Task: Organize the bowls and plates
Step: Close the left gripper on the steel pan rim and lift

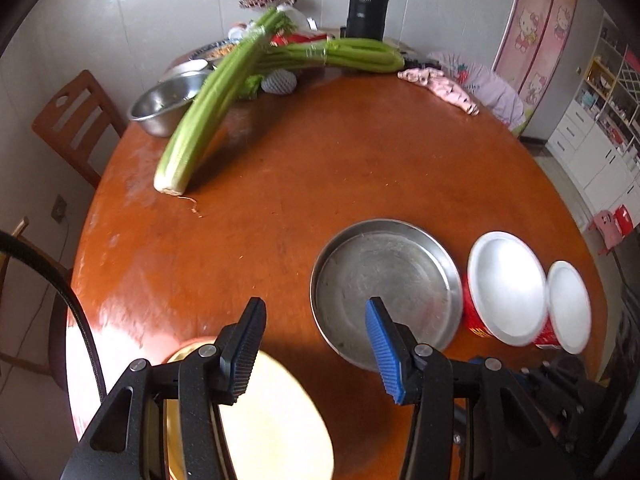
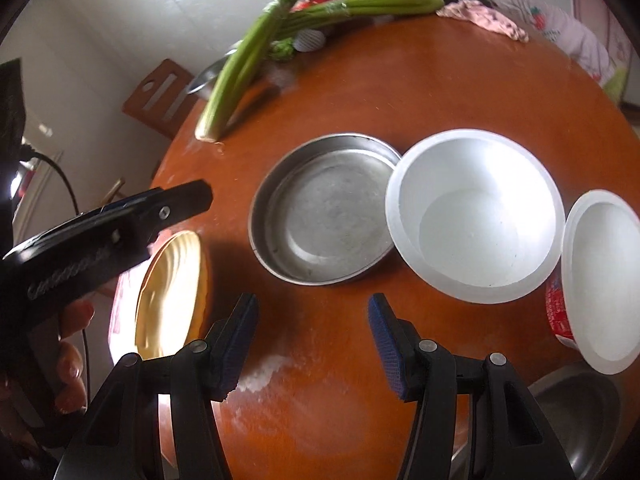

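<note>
Your left tongs [image 1: 316,348] and right tongs [image 2: 312,344] both stand spread with nothing between them. A yellow bowl [image 2: 170,292] lies just beside your left tongs on the desk [image 1: 280,184]; farther on sit the steel plate [image 2: 324,212] and two white bowls [image 2: 476,216], celery [image 1: 208,108] beyond.

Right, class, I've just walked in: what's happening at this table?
A person holds a gripper in each hand over a round wooden table. Both the left gripper and the right gripper are open and empty. A yellow bowl, a steel pan and two white bowls wait unstacked.
</note>
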### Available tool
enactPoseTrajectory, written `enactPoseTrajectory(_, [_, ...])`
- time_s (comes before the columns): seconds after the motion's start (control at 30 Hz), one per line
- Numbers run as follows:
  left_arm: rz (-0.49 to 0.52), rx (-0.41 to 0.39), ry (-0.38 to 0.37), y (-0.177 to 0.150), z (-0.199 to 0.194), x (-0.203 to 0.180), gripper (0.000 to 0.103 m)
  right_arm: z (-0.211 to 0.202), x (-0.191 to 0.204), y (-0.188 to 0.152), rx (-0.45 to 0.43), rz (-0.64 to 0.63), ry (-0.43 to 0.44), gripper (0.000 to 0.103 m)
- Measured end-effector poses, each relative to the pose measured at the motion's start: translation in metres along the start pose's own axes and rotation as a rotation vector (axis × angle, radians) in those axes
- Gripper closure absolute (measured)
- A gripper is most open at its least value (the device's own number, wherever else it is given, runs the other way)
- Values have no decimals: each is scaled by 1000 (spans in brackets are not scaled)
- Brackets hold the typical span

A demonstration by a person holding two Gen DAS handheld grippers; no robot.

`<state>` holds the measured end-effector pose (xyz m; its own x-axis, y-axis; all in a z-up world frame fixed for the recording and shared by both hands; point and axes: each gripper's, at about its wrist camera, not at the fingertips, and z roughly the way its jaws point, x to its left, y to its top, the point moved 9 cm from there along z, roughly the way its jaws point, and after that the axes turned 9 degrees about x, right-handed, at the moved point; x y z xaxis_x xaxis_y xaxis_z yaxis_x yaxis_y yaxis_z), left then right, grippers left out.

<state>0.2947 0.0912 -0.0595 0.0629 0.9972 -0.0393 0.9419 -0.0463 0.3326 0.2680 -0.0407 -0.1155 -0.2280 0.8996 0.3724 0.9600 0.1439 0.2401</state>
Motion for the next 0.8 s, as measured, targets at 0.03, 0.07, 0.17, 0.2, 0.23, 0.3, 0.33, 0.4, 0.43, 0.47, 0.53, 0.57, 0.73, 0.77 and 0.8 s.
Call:
enactPoseTrajectory(0.03, [-5,13,-3,4,7,1,52,3,-1,1,8,18,2,44])
enactPoseTrajectory(0.07, [-2,26,-10,7,14,0,52,6,-2,2,13,34,3,44])
enactPoseTrajectory(0.17, [5,49,-24,11,28,-1,52,12,-5,4,25,71,0,44])
enactPoseTrajectory(0.2, [3,54,-22,12,32,0,52,13,-6,5,24,79,0,44])
enactPoseTrajectory(0.23, [6,58,-25,14,36,0,52,14,-7,5,22,87,-3,44])
enactPoseTrajectory(0.3, [6,71,-36,15,43,1,52,18,-8,7,23,101,-13,44])
enactPoseTrajectory(0.33, [5,78,-39,16,47,2,52,19,-9,8,21,107,-16,44])
enactPoseTrajectory(0.4, [2,96,-39,15,57,4,52,22,-10,10,20,116,-28,44])
enactPoseTrajectory(0.43, [-1,103,-43,15,61,5,52,23,-11,10,21,120,-38,44])
enactPoseTrajectory(0.47, [-3,111,-46,15,64,5,52,25,-12,11,22,124,-46,44])
enactPoseTrajectory(0.53, [-6,132,-45,14,71,6,53,28,-15,14,22,131,-64,44])
enactPoseTrajectory(0.57, [-3,136,-37,13,74,7,54,29,-16,15,21,133,-70,44])
enactPoseTrajectory(0.73, [-17,159,-13,8,84,18,57,30,-22,17,18,142,-91,44])
enactPoseTrajectory(0.77, [-14,153,-9,8,83,20,58,30,-23,17,14,142,-96,44])
enactPoseTrajectory(0.8, [-12,156,-8,6,83,22,59,30,-23,17,11,142,-101,44])
